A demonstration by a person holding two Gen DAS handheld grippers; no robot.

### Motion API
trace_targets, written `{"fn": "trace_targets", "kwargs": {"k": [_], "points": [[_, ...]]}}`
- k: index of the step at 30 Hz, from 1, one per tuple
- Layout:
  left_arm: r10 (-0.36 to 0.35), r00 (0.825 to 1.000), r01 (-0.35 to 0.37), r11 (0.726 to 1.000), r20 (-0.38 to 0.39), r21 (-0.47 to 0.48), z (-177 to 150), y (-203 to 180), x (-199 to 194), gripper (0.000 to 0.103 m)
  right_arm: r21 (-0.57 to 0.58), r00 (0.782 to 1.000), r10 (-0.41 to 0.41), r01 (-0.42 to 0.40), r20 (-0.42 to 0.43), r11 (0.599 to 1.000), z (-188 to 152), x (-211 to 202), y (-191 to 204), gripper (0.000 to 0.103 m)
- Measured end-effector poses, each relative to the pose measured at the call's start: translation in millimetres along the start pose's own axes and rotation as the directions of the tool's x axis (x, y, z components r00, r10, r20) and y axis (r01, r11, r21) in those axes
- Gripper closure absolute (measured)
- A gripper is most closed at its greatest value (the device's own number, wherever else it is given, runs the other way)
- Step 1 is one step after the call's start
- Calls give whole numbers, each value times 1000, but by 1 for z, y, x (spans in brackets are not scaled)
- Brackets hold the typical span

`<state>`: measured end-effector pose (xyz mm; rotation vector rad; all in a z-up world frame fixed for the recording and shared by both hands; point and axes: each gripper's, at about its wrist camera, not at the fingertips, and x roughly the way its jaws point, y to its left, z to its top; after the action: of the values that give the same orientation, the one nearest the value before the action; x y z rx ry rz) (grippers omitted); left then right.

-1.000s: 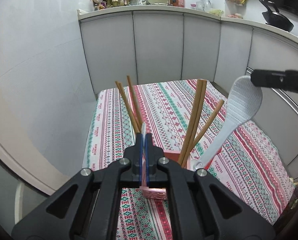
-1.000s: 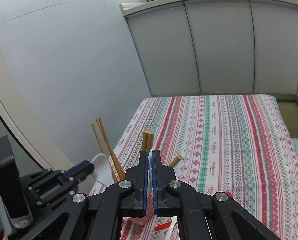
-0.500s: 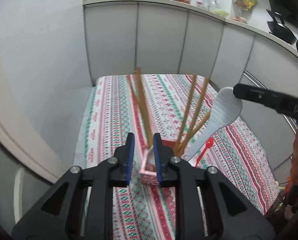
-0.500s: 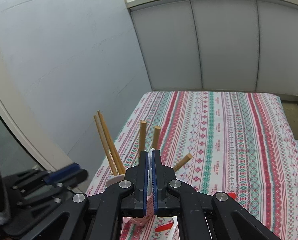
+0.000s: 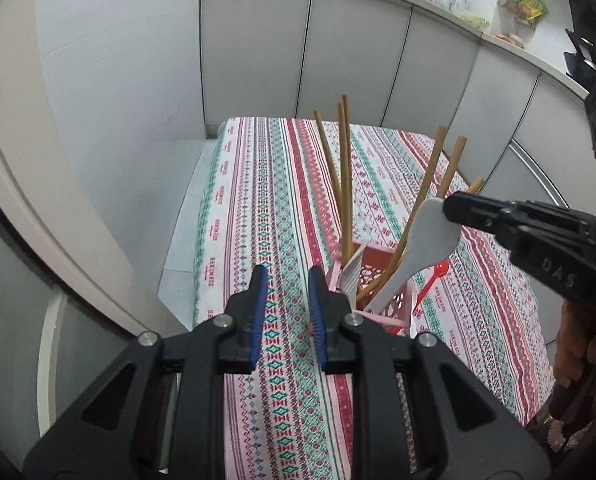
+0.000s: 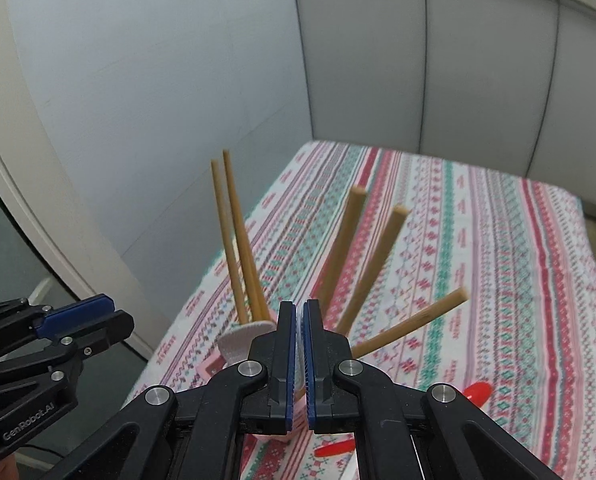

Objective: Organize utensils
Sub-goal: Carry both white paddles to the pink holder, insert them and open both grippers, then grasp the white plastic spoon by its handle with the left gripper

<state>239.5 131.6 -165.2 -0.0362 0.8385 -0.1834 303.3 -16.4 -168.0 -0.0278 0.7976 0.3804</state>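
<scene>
A pink and red utensil holder (image 5: 398,304) stands on the patterned tablecloth (image 5: 258,200) with several wooden chopsticks (image 5: 344,168) leaning in it. A small white spoon (image 5: 352,272) also rests inside. My right gripper (image 5: 450,208) is shut on the head of a white rice paddle (image 5: 426,236), whose handle reaches down into the holder. In the right wrist view the paddle's edge shows between the shut pads of the right gripper (image 6: 300,344), above the chopsticks (image 6: 238,240). My left gripper (image 5: 284,312) is open and empty, just left of the holder.
A red spoon (image 5: 434,276) lies on the cloth to the right of the holder. Grey cabinet fronts (image 5: 358,60) wall in the table's far side, and a white wall (image 5: 118,100) runs along its left edge. The left gripper (image 6: 78,316) shows at the right wrist view's left edge.
The left gripper opened, let go of the small white spoon in the holder and drew off to the left. The right gripper came down with the paddle toward the holder.
</scene>
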Motion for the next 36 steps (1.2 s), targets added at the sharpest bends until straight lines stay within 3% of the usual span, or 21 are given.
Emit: {"fn": "trace_targets", "kwargs": {"k": [3,5,6,7,14,19,26,36], "points": [[-1,1000,1,1000,-12,-9,0,2,2,80,30,999,49,-49,-2,998,-1,5,-3,99],[-6,1000,5,1000,-19,-15,1,3,2,77,77,996,86,-86,-6,993,0,3,-9,87],[-8,1000,7,1000,-22,-17,1,3,2,73,92,995,96,-96,1,991,1,0,-11,73],[-10,1000,10,1000,-23,-17,0,3,1,71,99,995,99,-100,9,990,1,-4,-13,67],[-27,997,29,999,-69,22,-6,-7,0,66,106,997,68,-71,28,992,-2,-38,-29,67],[-54,993,59,997,-109,43,-16,-18,3,51,146,999,29,-31,12,989,-12,-50,-55,65],[-70,983,85,993,-170,83,-29,-39,10,39,224,991,-27,55,-128,973,-38,-33,-100,57],[-92,967,150,958,-236,243,-47,-92,23,38,283,972,-61,125,-226,951,-70,-19,-146,51]]}}
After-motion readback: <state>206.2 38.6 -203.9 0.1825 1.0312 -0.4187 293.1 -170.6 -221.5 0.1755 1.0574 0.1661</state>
